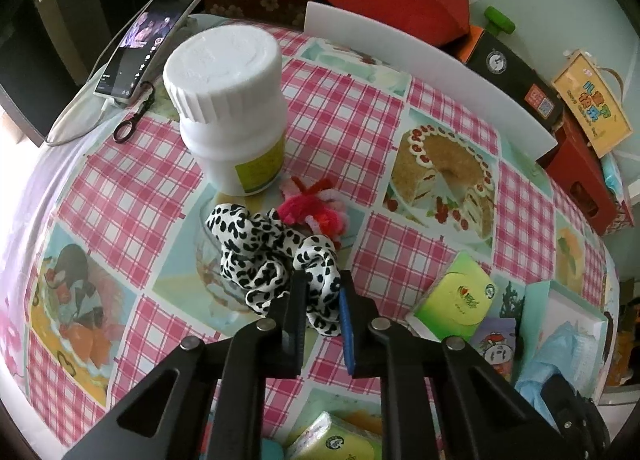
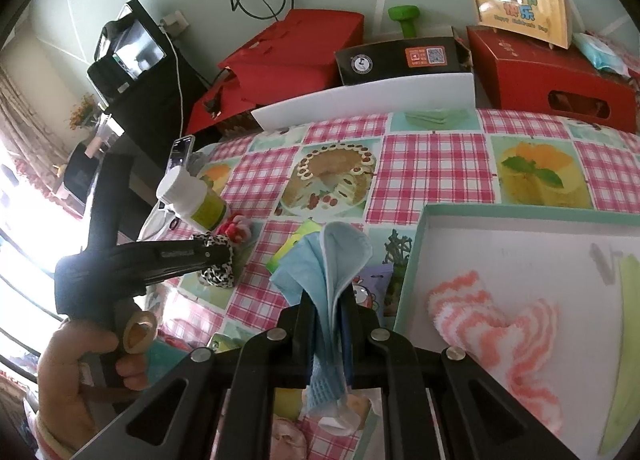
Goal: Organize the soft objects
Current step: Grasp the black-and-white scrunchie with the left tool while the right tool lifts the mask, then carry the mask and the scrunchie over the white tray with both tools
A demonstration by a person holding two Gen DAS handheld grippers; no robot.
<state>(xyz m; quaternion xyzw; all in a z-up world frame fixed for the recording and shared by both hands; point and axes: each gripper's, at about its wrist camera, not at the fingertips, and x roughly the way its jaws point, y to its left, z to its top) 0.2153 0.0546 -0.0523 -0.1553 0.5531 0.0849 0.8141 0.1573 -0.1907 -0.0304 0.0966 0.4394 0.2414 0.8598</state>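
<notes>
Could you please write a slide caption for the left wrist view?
Left gripper jaws closed on black-and-white spotted fabric scrunchie beside white plastic bottle.

Both wrist cameras look steeply down, close over the checked tablecloth (image 1: pixel 352 124), sharing the white bottle (image 2: pixel 188 196), leopard scrunchie (image 1: pixel 272 256) and far-edge boxes.

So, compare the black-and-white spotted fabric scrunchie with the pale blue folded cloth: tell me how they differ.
The black-and-white spotted fabric scrunchie is patterned; the pale blue folded cloth is plain. The scrunchie is a ruffled ring lying on the checked tablecloth; the cloth is a flat sheet fanning upward, held off the table. The left gripper pinches the scrunchie's edge; the right gripper clamps the cloth's middle. Both are soft fabric, each gripped.
</notes>
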